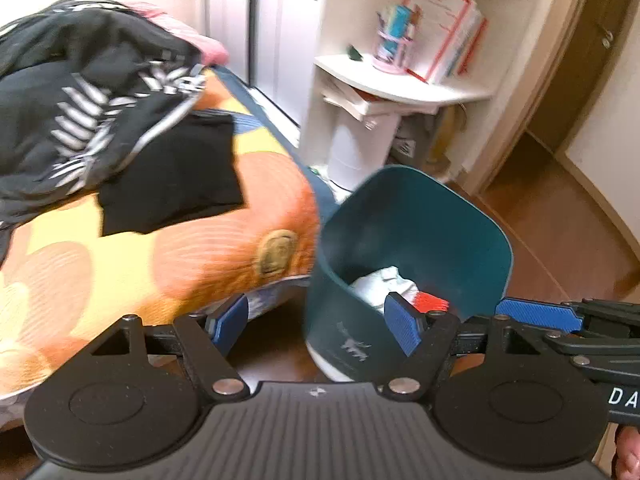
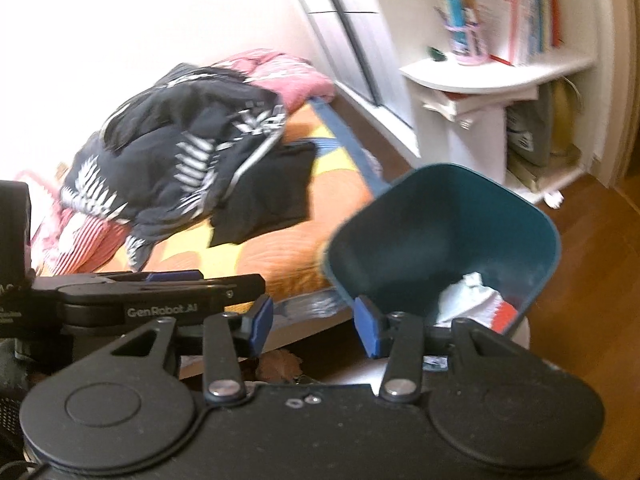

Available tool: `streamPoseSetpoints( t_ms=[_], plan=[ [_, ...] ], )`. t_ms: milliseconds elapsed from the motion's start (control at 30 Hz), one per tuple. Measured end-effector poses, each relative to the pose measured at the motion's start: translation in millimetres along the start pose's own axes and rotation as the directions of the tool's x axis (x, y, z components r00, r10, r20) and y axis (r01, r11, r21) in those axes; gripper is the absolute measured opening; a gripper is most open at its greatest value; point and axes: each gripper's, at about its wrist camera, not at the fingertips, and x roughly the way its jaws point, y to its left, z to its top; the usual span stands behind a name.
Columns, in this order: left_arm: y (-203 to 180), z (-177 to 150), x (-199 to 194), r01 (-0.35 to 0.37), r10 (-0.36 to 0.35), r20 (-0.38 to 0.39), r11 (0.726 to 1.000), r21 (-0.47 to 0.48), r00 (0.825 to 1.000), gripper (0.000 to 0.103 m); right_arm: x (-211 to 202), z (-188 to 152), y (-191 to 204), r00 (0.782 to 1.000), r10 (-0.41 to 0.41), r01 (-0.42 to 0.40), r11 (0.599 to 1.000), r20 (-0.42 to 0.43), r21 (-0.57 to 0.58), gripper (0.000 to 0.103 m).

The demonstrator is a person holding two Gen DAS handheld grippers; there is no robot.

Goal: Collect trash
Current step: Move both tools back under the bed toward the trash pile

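bedding in orange and yellow covers the bed (image 1: 168, 248), the largest thing in both views, with a heap of dark clothes (image 1: 80, 92) printed with white leaves lying toward its far end and a flat black cloth (image 1: 172, 176) just below the heap. white shelves (image 1: 400, 84) stand beyond the foot corner of the bed, holding books and a pink cup of pens. a teal bin (image 1: 420, 220) sits on the wooden floor against the bed's near corner, open at the top. trash (image 2: 472, 296), crumpled white paper with a red scrap beside it, lies at the bottom of the bin. the left gripper (image 1: 320, 324) hangs above the bin's near rim, jaws spread with nothing between them. the right gripper (image 2: 316, 326) hangs just beside it, jaws likewise spread and empty.
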Motion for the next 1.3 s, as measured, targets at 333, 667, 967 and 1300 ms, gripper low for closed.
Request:
streamPoseSetpoints(
  t_ms=[333,667,967,1300],
  plan=[
    [76.6,-42.0,-72.6,-0.035,0.046,0.079,0.991,-0.132,0.996,0.075,4.7,-13.7,88.0,0.996,0.082,-0.086,0.981,-0.029,-0.175,0.047],
    [140.5,-101.3,-105.3,-0.098,0.136,0.140,0.964,-0.249,0.981,0.086,39.3,-39.8,140.9,0.984,0.165,-0.178,0.944,-0.071,-0.276,0.051],
    [227.9,-150.1,-48.6,-0.153,0.178,0.009,0.867,-0.473,0.984,0.099,140.9,-77.7,159.8,0.957,0.158,-0.241,0.899,-0.244,-0.365,0.054],
    [293.8,-207.9,79.9,-0.317,0.170,-0.303,0.775,-0.547,0.938,0.099,274.7,-133.8,147.2,0.871,-0.013,-0.215,0.889,-0.492,-0.405,0.054]
  ],
)
